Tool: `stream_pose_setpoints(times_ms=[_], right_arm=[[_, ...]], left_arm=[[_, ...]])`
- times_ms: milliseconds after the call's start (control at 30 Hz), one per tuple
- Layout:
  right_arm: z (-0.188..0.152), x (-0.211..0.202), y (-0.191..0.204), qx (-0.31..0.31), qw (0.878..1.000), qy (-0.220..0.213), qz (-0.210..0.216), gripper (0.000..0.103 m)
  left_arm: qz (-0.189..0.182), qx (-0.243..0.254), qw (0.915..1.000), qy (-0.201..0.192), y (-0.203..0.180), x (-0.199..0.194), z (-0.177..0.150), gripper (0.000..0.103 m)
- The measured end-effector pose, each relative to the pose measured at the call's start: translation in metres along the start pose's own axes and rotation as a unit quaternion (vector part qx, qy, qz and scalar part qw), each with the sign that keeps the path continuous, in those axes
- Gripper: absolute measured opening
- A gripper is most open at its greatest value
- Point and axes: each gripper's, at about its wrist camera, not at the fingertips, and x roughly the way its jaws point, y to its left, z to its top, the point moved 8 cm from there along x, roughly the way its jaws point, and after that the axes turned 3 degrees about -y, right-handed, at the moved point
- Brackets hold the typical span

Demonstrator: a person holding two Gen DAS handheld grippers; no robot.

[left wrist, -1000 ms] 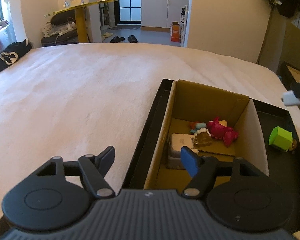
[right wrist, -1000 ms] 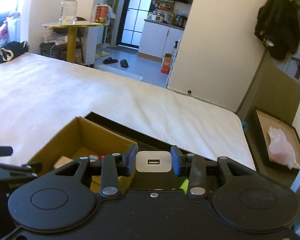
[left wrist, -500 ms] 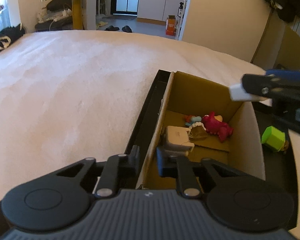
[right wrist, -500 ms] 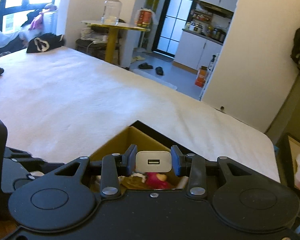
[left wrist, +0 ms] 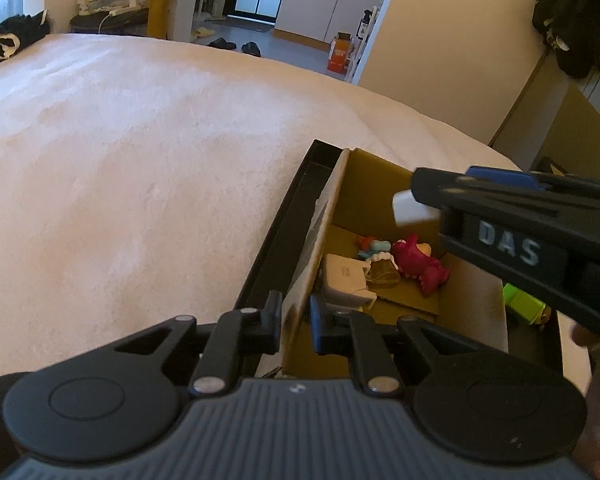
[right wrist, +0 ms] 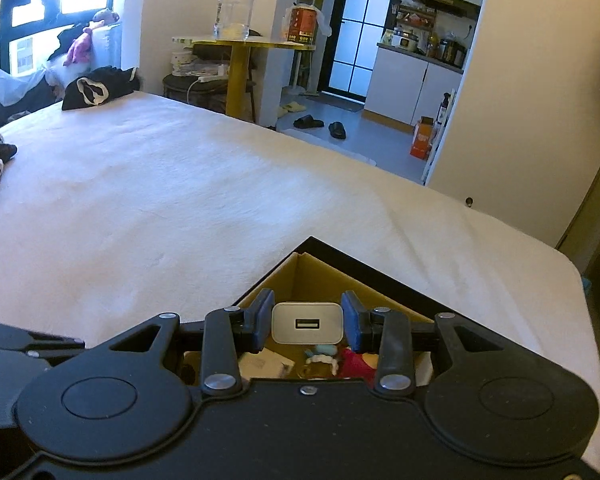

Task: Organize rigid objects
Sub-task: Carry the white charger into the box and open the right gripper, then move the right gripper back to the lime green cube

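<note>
The right claw (right wrist: 307, 323) is clenched on a white USB charger (right wrist: 307, 323), its pads pressing the two smooth flanks, and it hangs above the open cardboard box (left wrist: 384, 200) that sits inside a black tray (left wrist: 278, 240) on the bed (left wrist: 140, 168). The left claw (left wrist: 294, 320) is pinched onto the box's near left wall, at about 6 o'clock in the left wrist view, apparently steadying it. Inside the box lie another white adapter (left wrist: 346, 276), a pink toy figure (left wrist: 418, 266) and a small brown figure (left wrist: 384, 274), clustered at about 4 o'clock from the frame's centre; a green block (left wrist: 522, 304) rests in the tray outside the box's right wall. The main risk, as I judge it, is the charger slipping early: its sides are slick and the grip is narrow, so a tilt could send it onto the box's rim or the soft bed instead of inside. Dropping it from this height might also knock the figures or bounce it against the adapter. A thin cardboard wall can buckle under the left claw's pinch, tilting the box. The two claws are near each other, so a careless descent could make them collide.
</note>
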Motion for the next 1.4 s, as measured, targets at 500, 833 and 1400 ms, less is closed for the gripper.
stream_pose_setpoints(times_ms=[500,833,1400], right_arm=[[-0.008,-0.020,-0.003,0.012,1.000,0.000,-0.001,0.041],[-0.025,-0.036,-0.032,0.045,0.999,0.001,-0.025,0.049],[-0.065,-0.052,-0.104,0.124,0.990,-0.006,-0.068,0.057]], left_arm=[[0.008,0.008,0.9999,-0.001,-0.004,-0.003,0.002,0.014],[0.027,0.035,0.9990,-0.002,-0.013,-0.006,0.005,0.018],[0.075,0.061,0.9953,0.004,-0.024,-0.008,0.010,0.063]])
